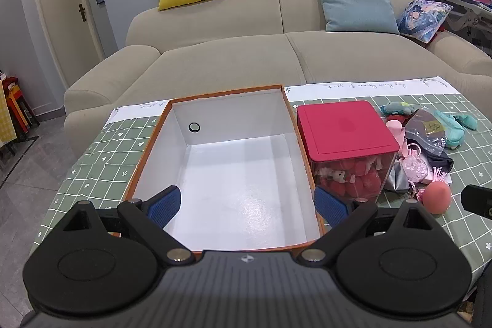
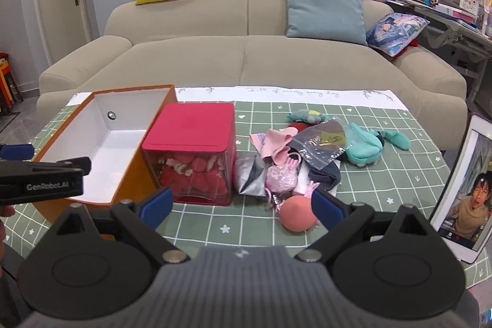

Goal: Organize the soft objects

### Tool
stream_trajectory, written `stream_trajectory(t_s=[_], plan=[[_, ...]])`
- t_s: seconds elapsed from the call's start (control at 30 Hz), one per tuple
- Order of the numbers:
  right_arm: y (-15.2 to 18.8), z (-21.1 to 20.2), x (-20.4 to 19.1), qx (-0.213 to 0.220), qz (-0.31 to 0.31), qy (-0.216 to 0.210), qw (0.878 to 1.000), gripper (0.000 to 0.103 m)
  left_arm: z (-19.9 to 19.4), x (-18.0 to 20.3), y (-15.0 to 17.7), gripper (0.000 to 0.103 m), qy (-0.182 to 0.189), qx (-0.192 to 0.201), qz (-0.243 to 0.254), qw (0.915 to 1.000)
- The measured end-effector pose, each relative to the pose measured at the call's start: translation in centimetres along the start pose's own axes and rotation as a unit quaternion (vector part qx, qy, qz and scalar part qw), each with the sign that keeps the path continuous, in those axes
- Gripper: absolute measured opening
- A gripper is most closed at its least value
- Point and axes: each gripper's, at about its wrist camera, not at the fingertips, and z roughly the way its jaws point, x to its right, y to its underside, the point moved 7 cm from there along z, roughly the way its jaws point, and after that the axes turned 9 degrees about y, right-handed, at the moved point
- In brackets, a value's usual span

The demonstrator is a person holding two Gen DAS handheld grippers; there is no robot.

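Observation:
An open orange box with a white inside (image 1: 233, 174) stands on the green checked table, empty; it also shows in the right wrist view (image 2: 104, 140). A clear box with a red lid (image 1: 344, 128) holding red plush items stands to its right (image 2: 193, 125). A pile of soft things lies further right: a coral ball (image 2: 296, 214), a pink pouch (image 2: 281, 177), a teal plush (image 2: 364, 148), a pink cloth (image 2: 276, 140). My left gripper (image 1: 246, 205) is open and empty over the orange box. My right gripper (image 2: 243, 205) is open and empty in front of the pile.
A tablet (image 2: 461, 189) leans at the table's right edge. A beige sofa (image 2: 246, 51) with cushions stands behind the table. A cluttered desk (image 2: 446, 5) is at the far right. A silver-grey pouch (image 2: 249, 174) and a plastic bag (image 2: 319, 143) lie in the pile.

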Motion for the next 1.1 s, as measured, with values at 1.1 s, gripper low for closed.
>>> stream_trajectory(t_s=[1.1], plan=[[0.4, 0.4, 0.7, -0.017, 0.007, 0.021, 1.0, 0.095, 0.3, -0.1, 0.4, 0.103, -0.005, -0.005, 0.004, 1.0]])
